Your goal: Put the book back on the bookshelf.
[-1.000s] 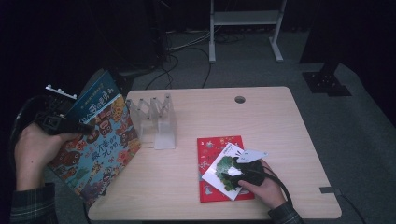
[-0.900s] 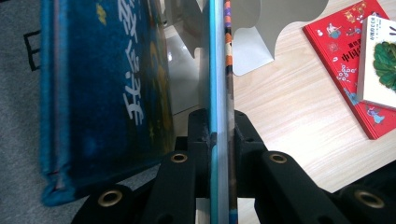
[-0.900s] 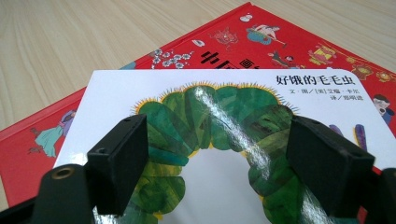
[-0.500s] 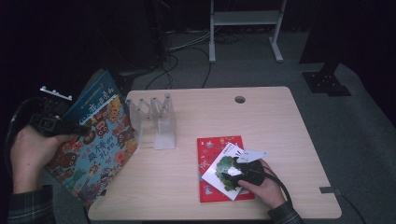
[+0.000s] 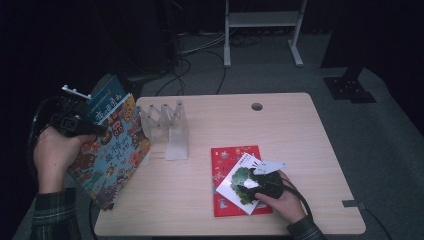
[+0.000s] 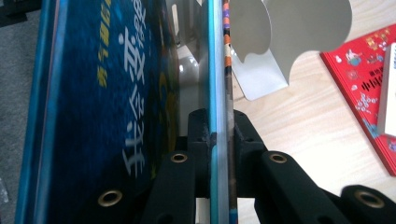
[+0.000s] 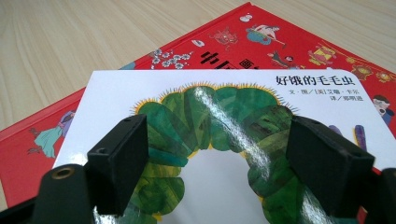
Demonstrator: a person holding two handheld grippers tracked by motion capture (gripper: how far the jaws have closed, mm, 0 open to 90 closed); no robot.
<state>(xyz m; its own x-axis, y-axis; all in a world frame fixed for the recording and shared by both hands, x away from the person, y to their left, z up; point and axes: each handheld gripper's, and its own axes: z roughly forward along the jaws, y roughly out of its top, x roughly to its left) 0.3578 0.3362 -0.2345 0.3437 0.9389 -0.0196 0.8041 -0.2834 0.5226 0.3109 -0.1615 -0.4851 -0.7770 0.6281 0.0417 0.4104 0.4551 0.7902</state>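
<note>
**Blue picture book on its way to the rack**

Blue and busy with cartoon faces, the picture book (image 5: 107, 145) hangs tilted off the table's (image 5: 300, 130) left edge, pinched by the left gripper (image 5: 75, 122); in the left gripper view its two black jaws are clamped tight on the cover's (image 6: 219, 93) thin edge. Just beside it stands the clear slotted rack (image 5: 167, 127), with no book in it. By my reading this is the carrying step: the book is lifted but not yet lined up with a slot. Next it needs turning upright and lowering edge-first between two dividers. The right gripper (image 5: 255, 182) rests on the white caterpillar book (image 7: 224, 126), which lies on the red book (image 5: 235, 155); its jaws stand apart over the cover, gripping nothing
</note>
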